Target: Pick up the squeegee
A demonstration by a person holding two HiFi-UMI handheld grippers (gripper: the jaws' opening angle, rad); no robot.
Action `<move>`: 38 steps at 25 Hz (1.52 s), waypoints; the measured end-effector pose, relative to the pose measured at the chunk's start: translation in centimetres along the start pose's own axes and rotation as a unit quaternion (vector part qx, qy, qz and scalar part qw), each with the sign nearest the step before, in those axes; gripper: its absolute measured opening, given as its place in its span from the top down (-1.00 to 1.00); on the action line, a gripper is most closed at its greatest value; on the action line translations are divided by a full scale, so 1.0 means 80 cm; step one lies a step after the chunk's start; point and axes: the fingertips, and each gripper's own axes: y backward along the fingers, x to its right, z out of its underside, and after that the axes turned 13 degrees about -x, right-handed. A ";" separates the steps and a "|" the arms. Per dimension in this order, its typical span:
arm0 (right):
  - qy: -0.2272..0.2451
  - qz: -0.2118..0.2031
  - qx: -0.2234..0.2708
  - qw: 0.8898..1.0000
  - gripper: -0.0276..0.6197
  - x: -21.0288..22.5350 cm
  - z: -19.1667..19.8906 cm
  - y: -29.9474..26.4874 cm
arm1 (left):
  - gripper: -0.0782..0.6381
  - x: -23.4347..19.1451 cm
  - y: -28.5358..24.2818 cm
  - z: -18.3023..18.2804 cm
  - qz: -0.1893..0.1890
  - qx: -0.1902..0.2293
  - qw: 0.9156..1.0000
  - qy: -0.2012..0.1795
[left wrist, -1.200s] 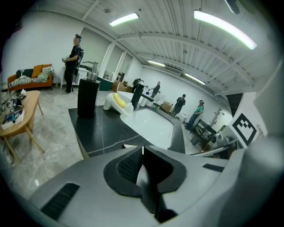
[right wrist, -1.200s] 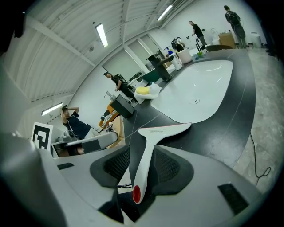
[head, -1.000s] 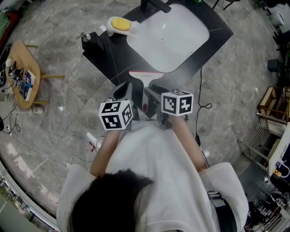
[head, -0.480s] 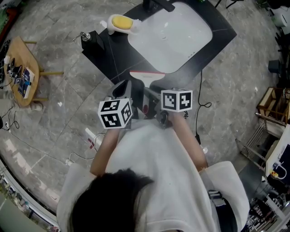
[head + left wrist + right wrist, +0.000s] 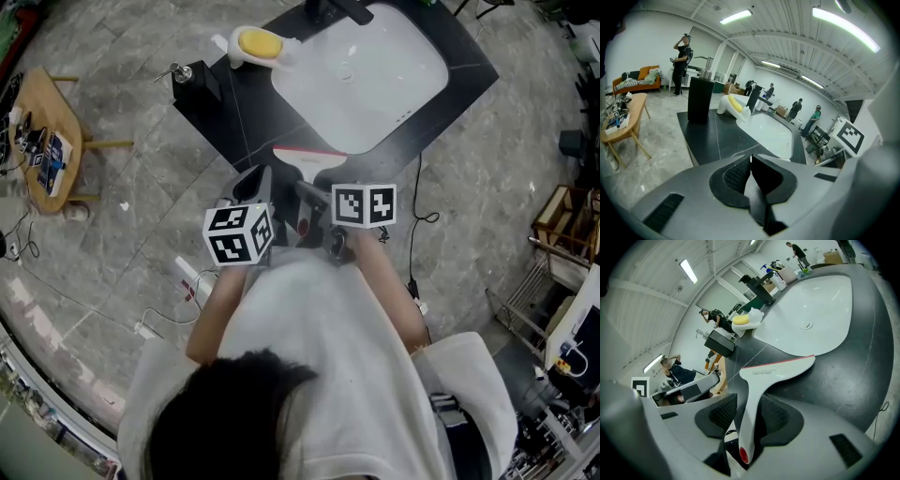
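Note:
The squeegee (image 5: 302,161) is white with a red blade edge. Its handle (image 5: 751,401) runs back between the jaws of my right gripper (image 5: 746,414), which is shut on it. The blade (image 5: 780,367) hangs over the near edge of the black counter (image 5: 242,111), just short of the white sink (image 5: 361,70). In the head view my right gripper (image 5: 309,202) sits just below that counter edge. My left gripper (image 5: 253,187) is held beside it on the left. Its jaws (image 5: 751,163) are shut with nothing between them.
On the counter stand a black soap dispenser (image 5: 195,80), a yellow sponge in a white holder (image 5: 255,44) and a black faucet (image 5: 330,9). A wooden side table (image 5: 47,150) is at the far left. Cables (image 5: 417,202) trail on the grey stone floor. People stand far off in the left gripper view.
Both grippers and the held squeegee keep almost the same place. The counter and sink have slid slightly up and right in the head view.

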 end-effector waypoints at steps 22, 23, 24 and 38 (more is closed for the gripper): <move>-0.041 -0.023 -0.001 0.999 0.58 0.008 -0.002 -0.013 | 0.69 -0.013 -0.004 -0.003 -0.005 -0.009 1.000 -0.008; -0.046 -0.029 0.000 0.999 0.59 0.008 -0.002 -0.014 | 0.69 -0.013 -0.005 -0.003 -0.005 -0.011 1.000 -0.008; -0.053 -0.037 0.001 0.998 0.60 0.007 -0.002 -0.015 | 0.69 -0.014 -0.005 -0.003 -0.005 -0.012 1.000 -0.009; -0.081 -0.101 0.037 0.991 0.74 -0.008 -0.014 -0.013 | 0.69 -0.019 -0.004 0.000 -0.005 -0.016 1.000 -0.015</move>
